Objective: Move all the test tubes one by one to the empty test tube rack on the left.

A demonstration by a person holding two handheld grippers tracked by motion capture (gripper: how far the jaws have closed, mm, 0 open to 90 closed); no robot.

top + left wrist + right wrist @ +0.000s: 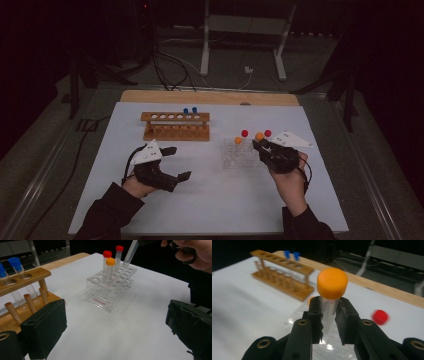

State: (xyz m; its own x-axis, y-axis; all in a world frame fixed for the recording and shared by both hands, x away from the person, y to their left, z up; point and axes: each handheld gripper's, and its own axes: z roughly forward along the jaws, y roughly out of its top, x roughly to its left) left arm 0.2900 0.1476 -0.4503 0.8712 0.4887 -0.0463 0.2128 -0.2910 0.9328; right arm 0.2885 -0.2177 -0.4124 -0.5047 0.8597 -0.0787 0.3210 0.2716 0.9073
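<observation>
right claw holds an orange-capped tube above the clear rack

nearest the person, the white tabletop (210, 200) lies bare from its front edge up to both hands, with open room between the two claws. the left claw (176, 162) hangs over the left-middle of the sheet with its jaws wide apart and nothing between them; in the left gripper view only bare white surface lies between its pads. to its left the sheet runs on to the tabletop's left edge.

the right claw (259, 146) sits at the right, with a strip of free sheet between it and the right edge. its jaws are closed narrow on the orange-capped tube (329, 305), gripping the clear body just under the cap, one pad on each side; the cap stands above the pads. in the left gripper view this tube (130, 253) hangs tilted, its tip over the back holes of the clear rack (110, 287); whether the tip touches the rack cannot be told.

in the rack stand two red-capped tubes (107, 261) and a second orange-capped one (110, 267), close beside the held tube.

farther back and to the left, well apart from the rack, stands the wooden rack (176, 126) with two blue-capped tubes (190, 111). behind it a wooden strip (210, 97) marks the tabletop's far edge.
</observation>
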